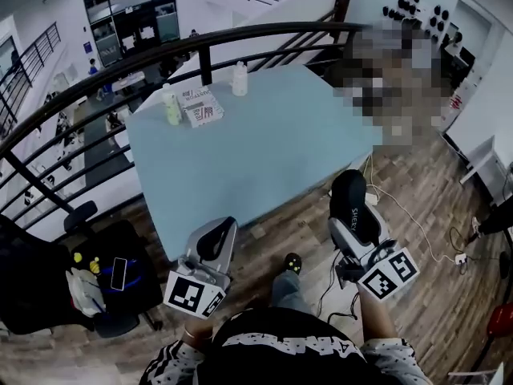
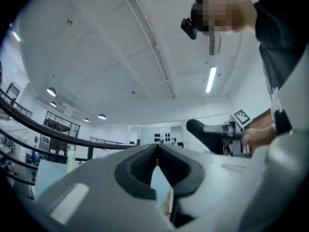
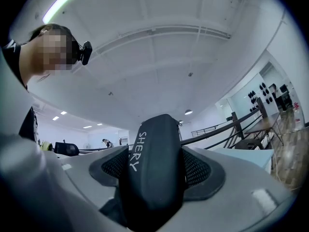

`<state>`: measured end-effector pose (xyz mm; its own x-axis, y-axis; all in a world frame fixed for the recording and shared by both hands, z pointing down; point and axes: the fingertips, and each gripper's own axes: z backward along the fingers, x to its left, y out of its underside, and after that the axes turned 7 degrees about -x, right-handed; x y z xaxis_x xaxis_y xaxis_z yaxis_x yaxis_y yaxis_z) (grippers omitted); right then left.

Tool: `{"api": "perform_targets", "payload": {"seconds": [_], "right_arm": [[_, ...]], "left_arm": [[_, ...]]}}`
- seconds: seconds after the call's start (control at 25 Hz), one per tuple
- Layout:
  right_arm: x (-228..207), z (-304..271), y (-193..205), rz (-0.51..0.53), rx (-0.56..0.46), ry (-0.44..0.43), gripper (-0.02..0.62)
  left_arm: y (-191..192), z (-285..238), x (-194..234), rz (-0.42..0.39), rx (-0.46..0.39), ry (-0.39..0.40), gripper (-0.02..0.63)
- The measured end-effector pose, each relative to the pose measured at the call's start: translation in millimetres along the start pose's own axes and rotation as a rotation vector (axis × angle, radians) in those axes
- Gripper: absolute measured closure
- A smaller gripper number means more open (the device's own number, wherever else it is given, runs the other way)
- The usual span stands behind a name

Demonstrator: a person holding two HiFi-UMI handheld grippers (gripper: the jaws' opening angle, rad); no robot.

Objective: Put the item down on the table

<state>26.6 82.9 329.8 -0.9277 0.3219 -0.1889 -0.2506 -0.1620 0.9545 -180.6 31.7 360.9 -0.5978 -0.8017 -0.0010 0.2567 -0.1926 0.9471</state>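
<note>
A black oblong case (image 1: 350,201) with white lettering stands between the jaws of my right gripper (image 1: 357,224), which is shut on it. The case (image 3: 153,164) fills the middle of the right gripper view, and the gripper (image 3: 157,170) points upward toward the ceiling. It hangs over the wood floor, just off the near right corner of the light blue table (image 1: 264,155). My left gripper (image 1: 215,243) is shut and holds nothing, near the table's front edge. In the left gripper view its jaws (image 2: 157,161) meet at the tips, and the case (image 2: 205,134) shows to the right.
At the table's far left stand a pale green bottle (image 1: 171,105), a printed box (image 1: 202,107) and a white bottle (image 1: 240,79). A black railing (image 1: 160,46) curves behind. A dark chair with bags (image 1: 96,275) is at my left. Cables (image 1: 417,231) cross the floor on the right.
</note>
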Motion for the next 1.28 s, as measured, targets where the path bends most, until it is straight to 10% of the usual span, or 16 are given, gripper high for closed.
{"api": "perform_targets", "payload": {"seconds": [0.52, 1.28], "right_arm": [[-58.7, -78.6, 20.5, -0.1, 0.036, -0.133, 0.249], [-198.8, -144.3, 38.5, -0.17, 0.044, -0.138, 0.247]], "left_arm": [[16.7, -45.4, 37.6, -0.066, 0.059, -0.164, 0.606], [77.3, -184.0, 52.4, -0.094, 0.126, -0.162, 0.606]]}}
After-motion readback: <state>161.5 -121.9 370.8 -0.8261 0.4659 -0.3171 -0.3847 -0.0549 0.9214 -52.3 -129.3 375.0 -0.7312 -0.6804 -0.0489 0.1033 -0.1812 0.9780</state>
